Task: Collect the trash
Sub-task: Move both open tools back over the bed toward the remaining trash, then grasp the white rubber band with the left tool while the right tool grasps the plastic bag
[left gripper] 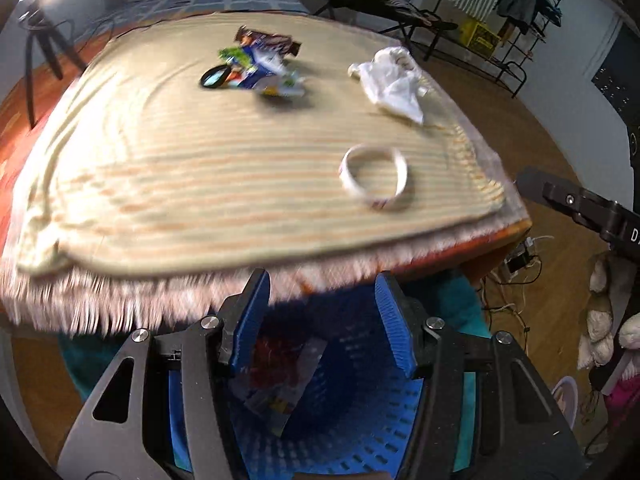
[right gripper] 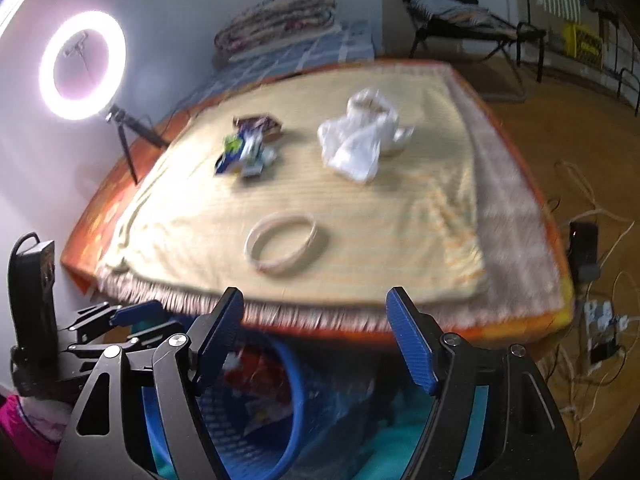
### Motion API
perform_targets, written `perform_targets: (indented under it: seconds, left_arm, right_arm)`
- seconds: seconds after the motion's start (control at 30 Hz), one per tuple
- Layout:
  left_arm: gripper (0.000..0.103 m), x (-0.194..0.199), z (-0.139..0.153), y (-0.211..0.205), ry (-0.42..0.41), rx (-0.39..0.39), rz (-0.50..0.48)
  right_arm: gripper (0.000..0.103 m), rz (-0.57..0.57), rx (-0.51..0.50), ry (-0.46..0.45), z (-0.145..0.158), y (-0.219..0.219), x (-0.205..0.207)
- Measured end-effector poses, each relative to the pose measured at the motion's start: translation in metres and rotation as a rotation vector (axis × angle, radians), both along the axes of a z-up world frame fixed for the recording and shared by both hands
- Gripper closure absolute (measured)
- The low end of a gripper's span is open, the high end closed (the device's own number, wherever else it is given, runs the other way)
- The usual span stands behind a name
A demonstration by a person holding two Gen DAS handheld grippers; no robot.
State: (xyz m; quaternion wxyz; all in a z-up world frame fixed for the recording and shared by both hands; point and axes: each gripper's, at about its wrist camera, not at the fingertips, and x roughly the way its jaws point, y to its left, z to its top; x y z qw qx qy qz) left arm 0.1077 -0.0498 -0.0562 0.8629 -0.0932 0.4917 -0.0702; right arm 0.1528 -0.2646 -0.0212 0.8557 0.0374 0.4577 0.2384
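My left gripper [left gripper: 324,312] hangs over the blue basket [left gripper: 360,412], its blue pads [left gripper: 394,320] spread apart with nothing between them; through the gap I see a crumpled wrapper [left gripper: 280,376] with red and white print lying inside the basket. My right gripper [right gripper: 316,336] is also spread, wider than the left, and empty; below it the same blue basket [right gripper: 256,416] sits at the near edge of the table, the wrapper [right gripper: 260,384] visible in its mouth. The basket rests on something teal [right gripper: 400,436] under the table edge. On the table lies a cream striped cloth [left gripper: 200,160] over a fringed rug [left gripper: 140,300]. Remaining trash sits on the cloth: a white tape ring [left gripper: 374,178] nearest me, just short of the near edge; a crumpled white plastic bag [left gripper: 394,84] farther back toward the right; and a cluster of colourful wrappers [left gripper: 256,68] farther back at centre, with a dark brown packet [left gripper: 268,40] behind them and a small black ring-shaped item [left gripper: 216,77] at their left, which I cannot identify. All three groups are well apart from each other. From the right wrist view the left gripper [right gripper: 124,320] shows at lower left beside the basket. A lit ring light [right gripper: 82,65] stands on a tripod at the far left of the table. Both views are motion-blurred, so fine print is unreadable
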Motion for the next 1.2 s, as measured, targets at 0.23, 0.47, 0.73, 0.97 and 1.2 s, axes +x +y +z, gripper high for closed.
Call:
perform_targets:
  seconds: [0.23,0.47,0.73,0.97,1.2]
  left_arm:
    - [0.047,0.035,0.006,-0.008,-0.012,-0.028,-0.017]
    - [0.047,0.063,0.000,-0.016,-0.001,-0.056,-0.031]
    - [0.047,0.085,-0.010,-0.024,0.011,-0.041,-0.067]
    - [0.059,0.099,-0.018,-0.027,0.018,-0.025,-0.083]
    - [0.069,0.108,-0.027,-0.031,0.019,-0.013,-0.097]
  right_arm:
    - [0.028,-0.024,-0.005,-0.060,0.019,-0.004,0.035]
    - [0.023,-0.049,0.015,-0.069,0.027,-0.001,0.076]
    - [0.023,-0.056,0.003,-0.008,0.014,0.015,0.126]
    - [0.023,-0.084,0.018,0.079,-0.007,0.026,0.164]
    - [0.023,-0.099,-0.030,0.096,-0.024,0.039,0.184]
